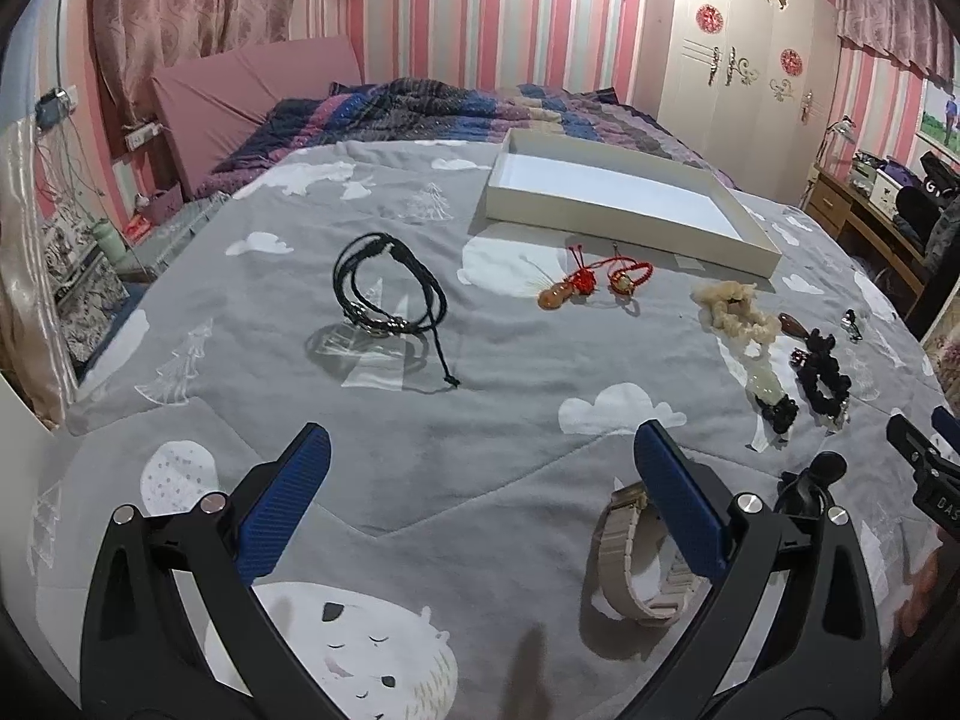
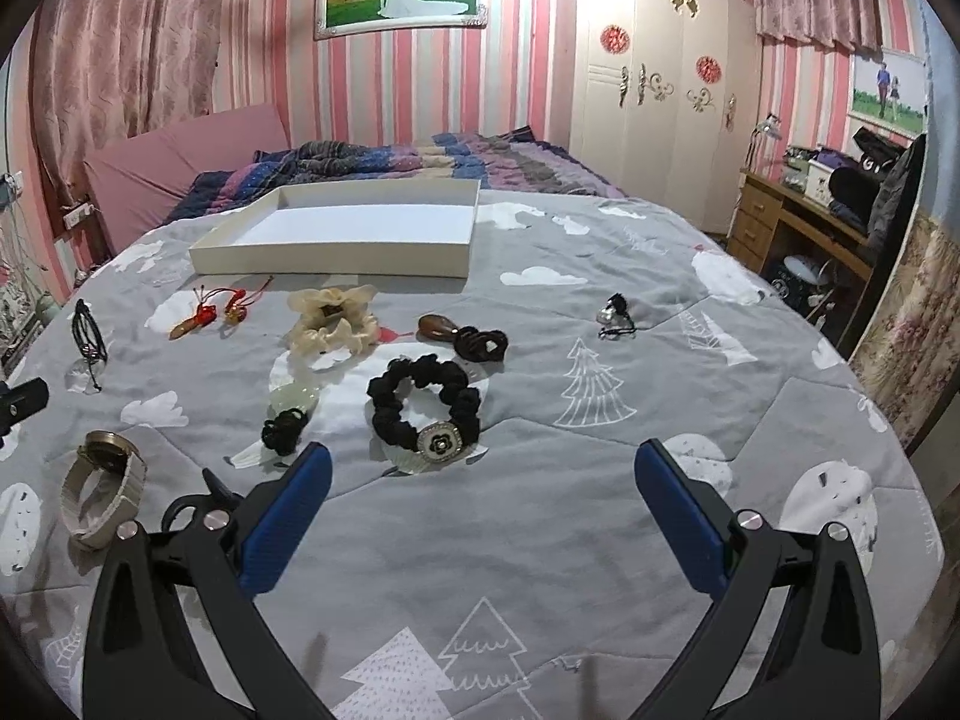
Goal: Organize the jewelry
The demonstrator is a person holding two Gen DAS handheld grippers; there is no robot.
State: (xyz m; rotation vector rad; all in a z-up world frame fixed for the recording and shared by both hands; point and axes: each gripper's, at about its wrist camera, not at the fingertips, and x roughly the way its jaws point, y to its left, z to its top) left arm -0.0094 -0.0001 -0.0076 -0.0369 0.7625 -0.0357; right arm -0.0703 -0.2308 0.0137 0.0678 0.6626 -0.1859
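Jewelry lies scattered over the grey bedspread (image 2: 600,540), none of it yet in the white tray (image 2: 336,240) that sits further up the bed; you are, by my reading, at the very start of the sorting, with nothing picked up. Your left gripper (image 1: 480,498) is spread wide and holds nothing; its right finger (image 1: 678,498) stands just beside the beige watch (image 1: 636,558), partly hiding it, while the strap loops up off the cloth. Your right gripper (image 2: 480,498) is likewise released and empty, pointed toward the black scrunchie (image 2: 423,405) with its flower charm; that piece lies flat, a little ahead of the open fingers.

Further out you have the black cord necklace (image 1: 390,294), two red knotted charms (image 1: 594,282), a cream scrunchie (image 2: 330,318), a pale jade pendant (image 2: 291,399) on a black knot, a brown pendant (image 2: 435,327) touching a dark hair tie (image 2: 483,342), and a small silver piece (image 2: 615,312) apart on the right; the tray looks empty from both views.

The likely next move is a grasp on the nearest piece; for the left, that means shifting right so the watch sits between the fingers, not outside them; close on the band, not the face. For the right, reach forward and pinch the scrunchie's fabric; soft pieces may sag, so lift clear before carrying to the tray.
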